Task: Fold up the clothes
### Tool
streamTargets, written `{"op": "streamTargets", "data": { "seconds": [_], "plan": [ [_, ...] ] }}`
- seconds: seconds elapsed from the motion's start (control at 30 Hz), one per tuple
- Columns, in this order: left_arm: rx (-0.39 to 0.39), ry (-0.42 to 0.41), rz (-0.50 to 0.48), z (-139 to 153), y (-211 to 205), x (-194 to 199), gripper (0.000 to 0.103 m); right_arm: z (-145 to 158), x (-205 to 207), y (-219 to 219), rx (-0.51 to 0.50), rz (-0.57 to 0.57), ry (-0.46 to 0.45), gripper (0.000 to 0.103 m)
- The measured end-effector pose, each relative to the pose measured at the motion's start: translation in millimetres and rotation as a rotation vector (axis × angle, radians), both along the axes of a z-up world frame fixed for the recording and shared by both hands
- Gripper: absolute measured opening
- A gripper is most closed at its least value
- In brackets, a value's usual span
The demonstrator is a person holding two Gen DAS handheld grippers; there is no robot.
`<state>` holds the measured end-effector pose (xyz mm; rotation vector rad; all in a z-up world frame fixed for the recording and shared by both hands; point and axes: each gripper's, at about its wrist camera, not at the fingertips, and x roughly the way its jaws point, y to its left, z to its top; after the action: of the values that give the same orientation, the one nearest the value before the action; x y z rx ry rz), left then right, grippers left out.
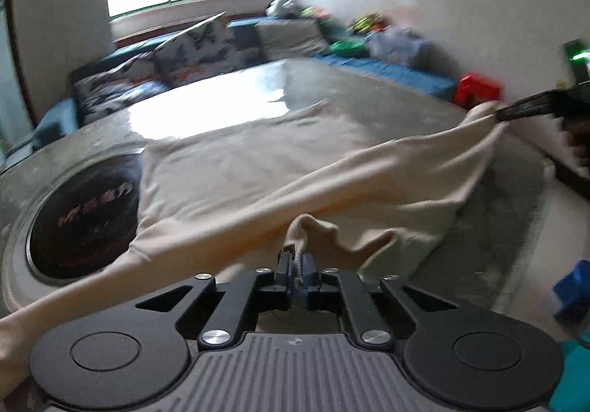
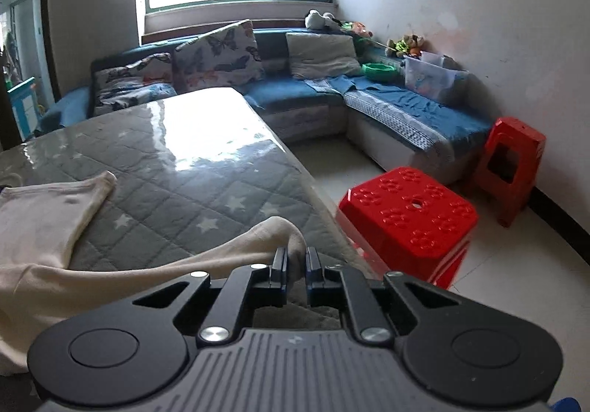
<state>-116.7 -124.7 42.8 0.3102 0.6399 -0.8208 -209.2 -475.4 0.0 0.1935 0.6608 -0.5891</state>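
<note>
A: Where are the grippers?

B: The left gripper (image 1: pixel 298 266) is closed on a bunched fold of the cream garment (image 1: pixel 236 168) at the bench's (image 1: pixel 368 87) near edge. The right gripper (image 2: pixel 296 261) pinches another corner beside the bench's right edge. Both tilt downward.

A: What might go wrong?

B: Each pinch holds little fabric. A hard pull could slip it free, or drag the garment toward the inset cooktop (image 1: pixel 84 216).

A: And the garment?

B: Spread across the near bench, partly lifted between the grippers.
</note>
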Motion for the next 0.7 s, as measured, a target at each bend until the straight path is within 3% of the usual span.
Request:
{"op": "streamTargets", "data": {
  "seconds": [0.13,0.3,0.37,0.53,0.7],
  "plan": [
    [-0.006,-0.027,-0.1,11,15,-22,0.005,-8,-1,-7,0.005,-0.016,0.027,0.009],
    [0.041,0.01,-0.211,4,25,-38,0.005,-17,2,-13,0.019,-0.039,0.063,0.017],
    [0.012,0.022,-0.24,9,28,-40,0.008,-15,2,-9,0.007,-0.023,0.065,0.018],
    [-0.061,-0.037,-0.192,27,21,-28,0.009,1,4,6,0.007,0.084,0.043,0.018],
    [-0.064,0.02,-0.129,8,-15,-7,0.009,7,26,33,0.044,0.238,0.023,0.018]
  ]
}}
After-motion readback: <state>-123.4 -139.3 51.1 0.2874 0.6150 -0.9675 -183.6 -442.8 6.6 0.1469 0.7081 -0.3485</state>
